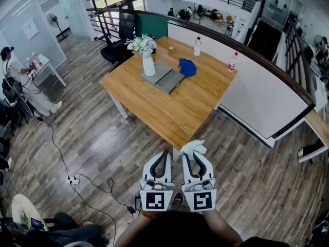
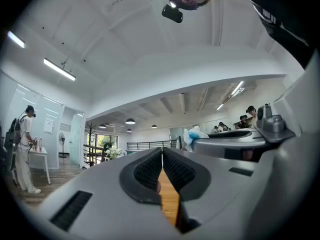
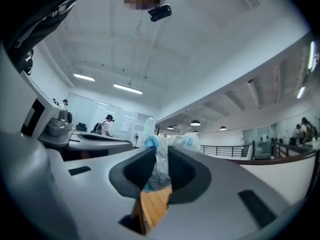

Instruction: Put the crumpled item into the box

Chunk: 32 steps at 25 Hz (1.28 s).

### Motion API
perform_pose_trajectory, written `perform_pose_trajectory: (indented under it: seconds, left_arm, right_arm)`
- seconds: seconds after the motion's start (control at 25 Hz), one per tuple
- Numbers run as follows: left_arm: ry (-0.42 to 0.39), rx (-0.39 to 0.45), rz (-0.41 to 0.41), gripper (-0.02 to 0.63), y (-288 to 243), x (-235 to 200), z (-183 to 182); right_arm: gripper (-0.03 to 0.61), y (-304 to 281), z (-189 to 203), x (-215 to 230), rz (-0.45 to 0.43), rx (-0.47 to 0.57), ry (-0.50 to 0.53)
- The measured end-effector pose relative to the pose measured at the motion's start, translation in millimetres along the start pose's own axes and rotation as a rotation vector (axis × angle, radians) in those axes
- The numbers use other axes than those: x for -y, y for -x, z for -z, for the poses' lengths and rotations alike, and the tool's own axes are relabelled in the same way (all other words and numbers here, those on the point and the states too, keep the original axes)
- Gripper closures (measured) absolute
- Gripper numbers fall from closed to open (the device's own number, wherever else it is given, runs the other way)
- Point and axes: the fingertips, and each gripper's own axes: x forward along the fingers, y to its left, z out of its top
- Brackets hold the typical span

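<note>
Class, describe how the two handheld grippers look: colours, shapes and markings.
The left gripper and right gripper match: smooth pale grey shells tapering to two curved jaws, lined with black ribbed pads. Each carries a cube at its rear bearing black-and-white square markers. No cables show on either.

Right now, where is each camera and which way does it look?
Head view: on the person's head, looking down at the table, left tool, right tool, forearms.
Left gripper view: on the left tool, along its shut jaws, slightly upward; dark shirt shows.
Right gripper view: on the right tool, along jaws clamping the crumpled wrapper; shirt shows.
Both gripper views show the head camera overhead.
</note>
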Motion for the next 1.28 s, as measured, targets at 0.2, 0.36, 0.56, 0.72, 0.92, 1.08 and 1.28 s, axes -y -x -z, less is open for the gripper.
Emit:
perform_pose_trajectory:
  seconds: [0.2,0.36,0.56,0.72,0.92,1.08,1.28]
  left_arm:
    - [0.019,-0.021,-0.005,0.591,0.0,12.8,-1.0]
    - [-0.004,-0.027,0.002,0.591,-2.6,24.4,2.3]
    - [-0.015,-0.024,0.007,0.591,-1.9,35.3,2.9]
    - [0.001,-0.018,0.029,0.591,-9.8,40.3,9.3]
    - [0.046,0.008,0.043,0.591,-20.0,32.8,8.1]
    - [0.060,-0.003,0.066,0.591,-28.7,23.3,12.7]
    - [0.054,-0.002,0.101,0.591,-43.5,7.4,13.6]
  right_arm:
    - [0.499,8.1,-1.9,10.4,-0.009,0.011,-0.044]
    - [0.499,12.6,8.4,18.8,-0.011,-0.002,-0.059]
    - [0.499,16.6,23.6,23.6,-0.035,-0.041,-0.065]
    - [0.499,14.7,30.4,29.7,-0.032,-0.055,-0.063]
    - [0.497,4.8,47.3,28.3,-0.058,-0.112,-0.056]
    - [0.497,-6.6,52.3,31.7,-0.050,-0.142,-0.026]
    - [0.497,-25.8,53.5,32.9,-0.027,-0.151,-0.011]
